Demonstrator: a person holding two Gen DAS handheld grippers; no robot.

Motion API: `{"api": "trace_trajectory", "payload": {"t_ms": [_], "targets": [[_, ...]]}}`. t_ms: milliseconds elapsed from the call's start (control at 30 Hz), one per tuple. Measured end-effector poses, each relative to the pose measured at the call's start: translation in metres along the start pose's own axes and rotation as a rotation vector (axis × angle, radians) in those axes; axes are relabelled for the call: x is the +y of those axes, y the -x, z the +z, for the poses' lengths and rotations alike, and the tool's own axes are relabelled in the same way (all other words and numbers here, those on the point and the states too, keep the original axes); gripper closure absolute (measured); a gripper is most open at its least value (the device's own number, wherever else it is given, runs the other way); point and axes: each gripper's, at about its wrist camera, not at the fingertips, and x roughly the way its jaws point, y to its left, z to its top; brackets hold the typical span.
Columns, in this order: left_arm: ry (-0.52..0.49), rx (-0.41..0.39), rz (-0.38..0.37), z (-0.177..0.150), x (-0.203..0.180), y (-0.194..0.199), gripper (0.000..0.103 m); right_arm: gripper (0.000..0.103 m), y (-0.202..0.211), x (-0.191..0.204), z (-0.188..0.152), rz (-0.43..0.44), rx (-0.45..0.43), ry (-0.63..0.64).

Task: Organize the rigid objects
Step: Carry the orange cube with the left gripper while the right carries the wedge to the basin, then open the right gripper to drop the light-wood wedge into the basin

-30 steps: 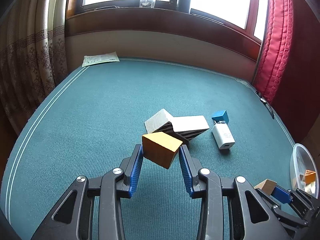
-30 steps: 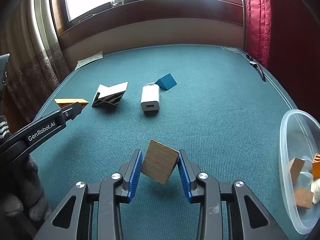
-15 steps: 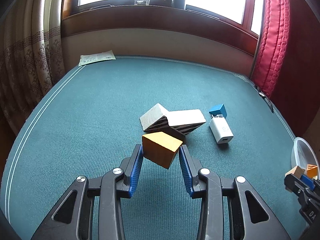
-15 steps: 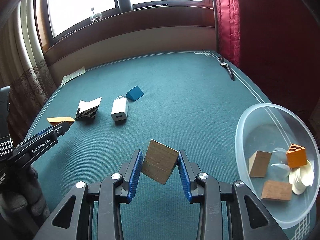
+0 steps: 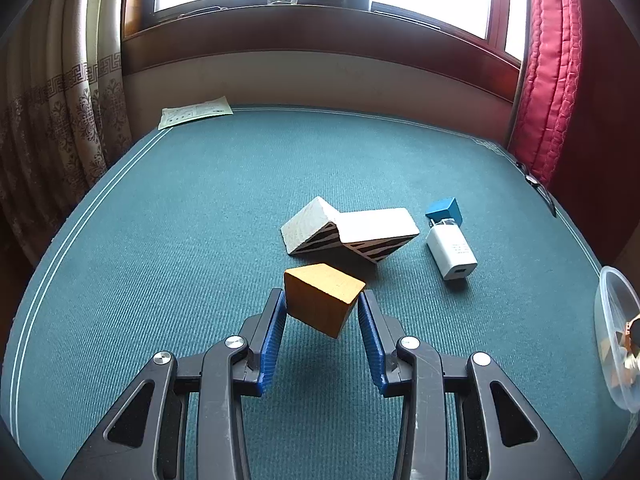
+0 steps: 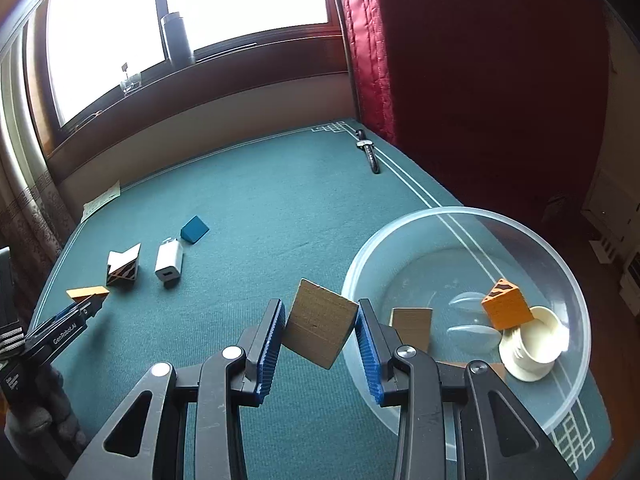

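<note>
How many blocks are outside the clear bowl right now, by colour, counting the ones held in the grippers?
orange block: 1
plain wood block: 1
white blocks with black stripes: 2
blue block: 1
Total: 5

Matt wooden block; clear plastic bowl

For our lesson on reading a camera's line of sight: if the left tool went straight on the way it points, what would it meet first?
Probably the zebra-striped white blocks lying just beyond the orange wooden block that the left tool grips. Depth is unclear, so the green tablecloth in front of them might come first.
</note>
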Motion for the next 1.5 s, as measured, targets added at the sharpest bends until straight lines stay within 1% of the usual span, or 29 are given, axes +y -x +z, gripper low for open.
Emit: {"api": "trace_trajectory", "payload": {"t_ms": [400,600,733,900,1033,1200,1433,1500], "targets": [[-0.008,0.003,0.010,-0.002,-0.001,0.000,0.065,0.065,0.007,-0.040,-0.004,-0.069,-0.015,-0.074],[0.006,0.022,-0.010,-0.004,-0.002,0.003,0.065,0.065,0.009,-0.059,-0.008,-0.104,-0.013,-0.109],[0.012,0.030,-0.024,-0.007,-0.007,0.006,0.065,0.064,0.008,-0.066,-0.011,-0.111,-0.004,-0.117],[0.010,0.030,-0.038,-0.009,-0.015,0.013,0.065,0.064,0.008,-0.075,-0.014,-0.114,0.005,-0.130],[0.010,0.034,-0.058,-0.010,-0.022,0.017,0.065,0.058,0.010,-0.083,-0.015,-0.119,0.001,-0.144],[0.006,0.044,-0.090,-0.012,-0.033,0.023,0.065,0.058,0.010,-0.092,-0.018,-0.128,0.004,-0.160],[-0.033,0.053,-0.127,-0.016,-0.057,0.031,0.065,0.057,0.010,-0.103,-0.024,-0.134,0.000,-0.176],[-0.046,0.053,-0.139,-0.017,-0.066,0.034,0.065,0.055,0.011,-0.106,-0.025,-0.139,-0.006,-0.173]]}}
